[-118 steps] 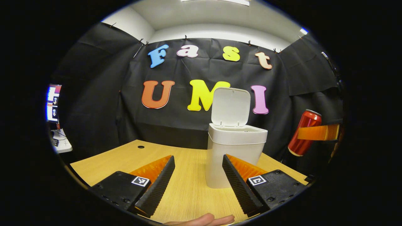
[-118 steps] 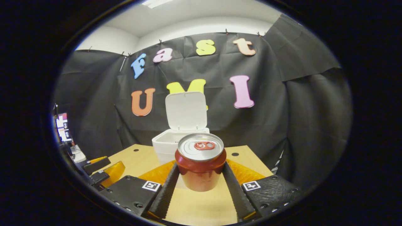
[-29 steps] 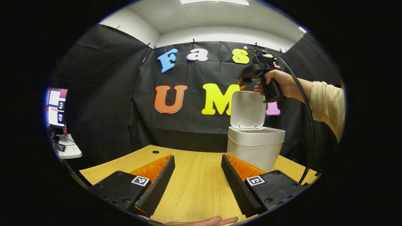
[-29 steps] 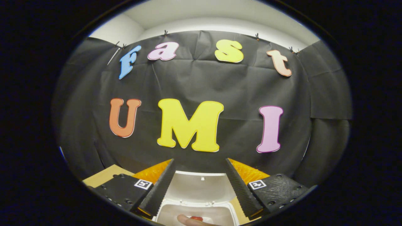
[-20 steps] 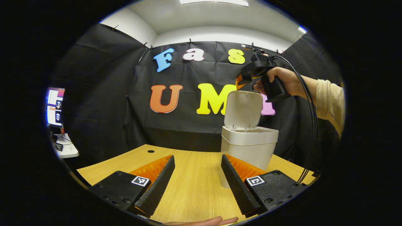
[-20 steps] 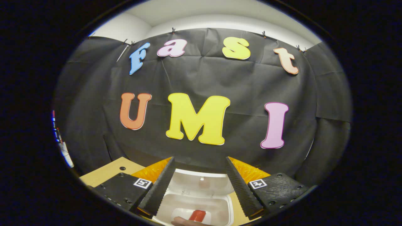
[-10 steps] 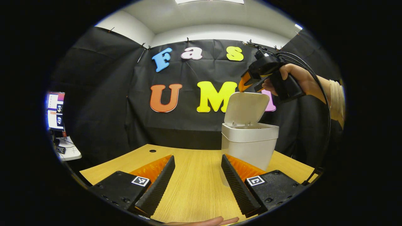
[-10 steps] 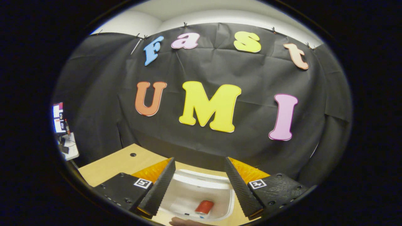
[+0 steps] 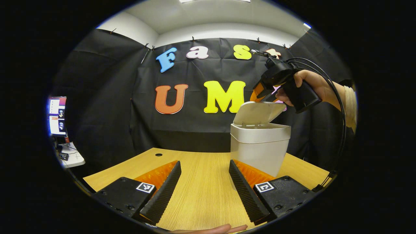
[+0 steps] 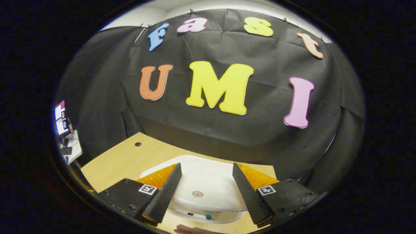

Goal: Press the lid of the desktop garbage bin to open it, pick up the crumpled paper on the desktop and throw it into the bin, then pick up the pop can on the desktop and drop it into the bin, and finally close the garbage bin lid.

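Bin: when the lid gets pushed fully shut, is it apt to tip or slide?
Probably stable: the bin stands flat on the table. It looks like light plastic, so an off-centre push on the half-closed lid could slide it.

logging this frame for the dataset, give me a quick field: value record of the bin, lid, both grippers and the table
bin: white desktop bin standing upright on the table
lid: lid tilted partway down, not yet shut
right gripper: right gripper held in a hand, above the lid, fingers apart, holding nothing
left gripper: left gripper low over the table, fingers apart, holding nothing
table: wooden table
contents of bin: hidden by the lid
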